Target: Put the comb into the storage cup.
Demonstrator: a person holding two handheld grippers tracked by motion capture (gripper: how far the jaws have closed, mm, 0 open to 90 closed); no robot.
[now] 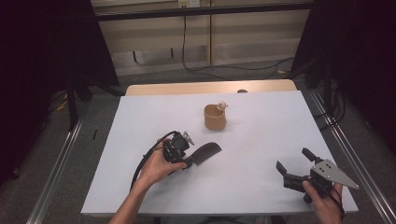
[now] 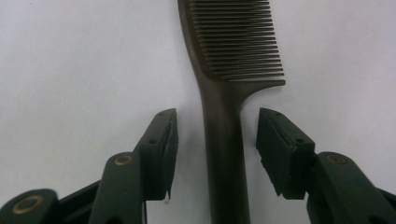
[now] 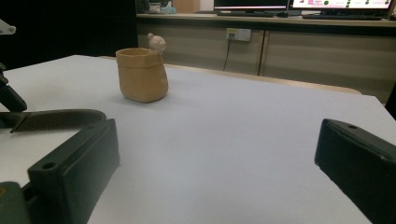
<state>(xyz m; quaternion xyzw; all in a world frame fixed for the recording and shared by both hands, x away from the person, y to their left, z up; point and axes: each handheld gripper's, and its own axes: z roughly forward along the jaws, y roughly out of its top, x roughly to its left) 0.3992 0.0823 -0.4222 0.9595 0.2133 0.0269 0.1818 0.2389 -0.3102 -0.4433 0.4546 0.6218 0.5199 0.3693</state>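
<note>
dark comb [image 2: 223, 140] is being straddled by the released left tongs [image 2: 217, 140]; right tongs [image 1: 293, 164] are being held released near the table [image 1: 261, 130] edge.

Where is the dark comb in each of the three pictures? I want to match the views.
High view: the comb lies left of centre, beside the left tongs.
Left gripper view: the comb runs up the middle, its handle between the open jaws.
Right gripper view: the comb lies at the left edge.
Shared landmark: the white table, seen in every view.
</note>
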